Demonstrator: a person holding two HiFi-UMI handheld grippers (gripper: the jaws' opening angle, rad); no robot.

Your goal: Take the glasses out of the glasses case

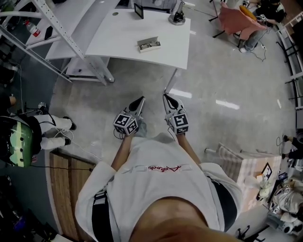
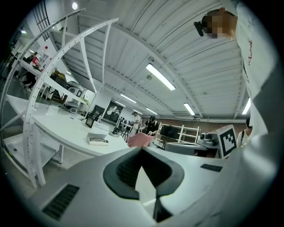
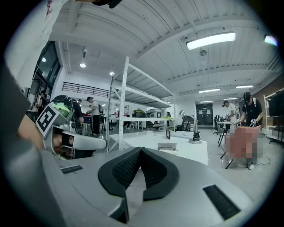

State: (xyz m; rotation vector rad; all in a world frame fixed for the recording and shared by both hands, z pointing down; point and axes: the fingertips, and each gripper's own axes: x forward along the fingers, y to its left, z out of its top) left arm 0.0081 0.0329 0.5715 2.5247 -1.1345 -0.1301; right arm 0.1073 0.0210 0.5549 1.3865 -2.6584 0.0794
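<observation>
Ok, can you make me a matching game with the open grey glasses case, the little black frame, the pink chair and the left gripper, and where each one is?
Things:
1. open grey rectangular glasses case
2. small black upright frame
3. pink fabric chair
4. left gripper

Places or states:
A. on the floor, beyond the right end of the white table
B. jaws shut with nothing in them, held out over the floor
C. lying flat on the table, nearer the person's side
D. standing at the table's far edge

Pairs: 1-C, 2-D, 3-A, 4-B.
</observation>
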